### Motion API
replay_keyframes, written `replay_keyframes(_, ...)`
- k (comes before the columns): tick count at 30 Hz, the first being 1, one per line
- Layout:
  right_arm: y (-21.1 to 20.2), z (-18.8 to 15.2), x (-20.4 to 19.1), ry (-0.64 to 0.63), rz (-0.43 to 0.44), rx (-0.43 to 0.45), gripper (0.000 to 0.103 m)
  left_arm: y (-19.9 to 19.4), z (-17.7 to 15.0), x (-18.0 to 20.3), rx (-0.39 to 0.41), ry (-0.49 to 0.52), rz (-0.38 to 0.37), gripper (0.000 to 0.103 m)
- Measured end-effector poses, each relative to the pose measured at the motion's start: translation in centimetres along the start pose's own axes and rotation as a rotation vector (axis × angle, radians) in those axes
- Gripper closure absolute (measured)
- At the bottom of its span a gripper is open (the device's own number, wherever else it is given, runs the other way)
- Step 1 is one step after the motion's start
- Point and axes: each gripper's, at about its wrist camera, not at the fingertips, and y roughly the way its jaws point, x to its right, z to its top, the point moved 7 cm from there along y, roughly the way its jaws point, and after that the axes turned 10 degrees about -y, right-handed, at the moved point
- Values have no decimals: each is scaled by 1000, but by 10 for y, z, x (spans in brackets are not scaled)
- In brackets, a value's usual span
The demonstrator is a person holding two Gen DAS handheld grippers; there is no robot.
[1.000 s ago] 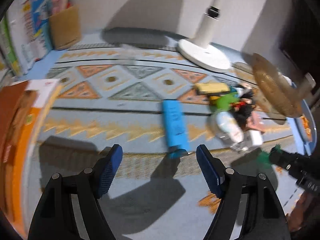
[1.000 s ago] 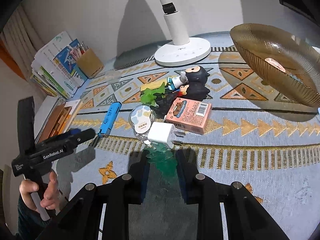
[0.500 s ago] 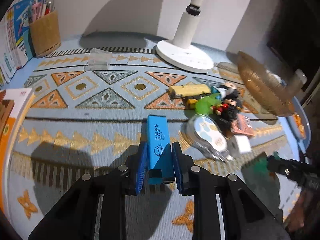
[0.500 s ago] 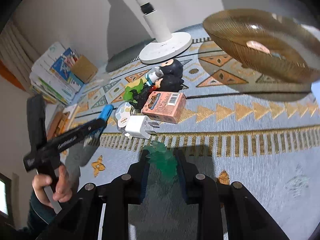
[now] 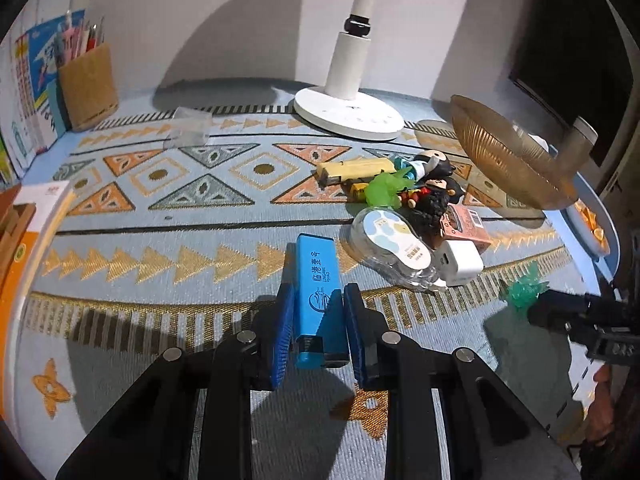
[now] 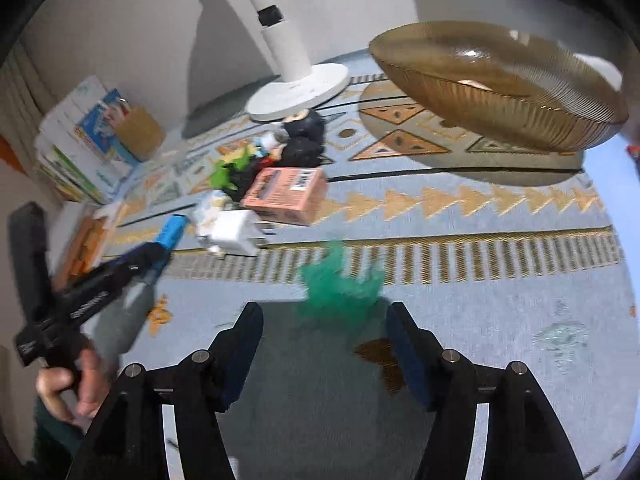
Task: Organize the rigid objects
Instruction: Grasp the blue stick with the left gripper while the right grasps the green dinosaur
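L tool (image 5: 316, 320) just clamped the blue case (image 5: 318, 296), frame centre; R tool (image 6: 324, 344) jaws opening, green toy (image 6: 340, 280) freed, lower centre: one set down, next pickup begun

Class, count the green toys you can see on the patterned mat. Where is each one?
2. A bright green toy sits in the clutter pile beside the dark figurines; a teal-green toy lies between the right tool's opening fingers. Others may be hidden.

The blue lighter (image 5: 318, 300) carries white Chinese characters above a round logo, while the pink box (image 6: 286, 196) shows a barcode too small to read.
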Motion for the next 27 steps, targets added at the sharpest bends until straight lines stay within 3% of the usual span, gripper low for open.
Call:
replay_keyframes(7,11,17,-6,-66,-49,-15,40,-2,2,-4,12,-27,-14,81)
replay_keyframes(11,18,12,-15,-140,-161,-28,40,-2,2,-4,7,-24,-6,81)
replay_keyframes(13,18,11,-16,-167,-216,-26,50,1,1,-4,-4,-19,0,81)
replay_keyframes(15,17,11,-18,-193,-222,-17,53,2,0,-4,-17,-21,0,75)
replay_keyframes(16,17,10,-18,-195,-219,-12,53,5,-1,-8,-27,-35,32,62)
replay_keyframes(18,16,9,-19,-196,-218,1,54,5,0,-8,-28,-37,44,62)
replay_keyframes(20,14,7,-18,-192,-211,10,55,6,-2,-3,-32,2,72,63)
replay_keyframes(21,13,7,-18,-190,-205,12,55,7,-3,2,-33,30,87,68)
replay_keyframes(22,11,6,-18,-187,-194,16,56,9,-5,6,-28,54,106,81)
replay_keyframes(25,3,5,-22,-175,-145,40,56,6,-8,15,-17,76,131,82)
replay_keyframes(27,-8,8,-23,-178,-132,71,56,-2,-11,20,-9,28,84,82)
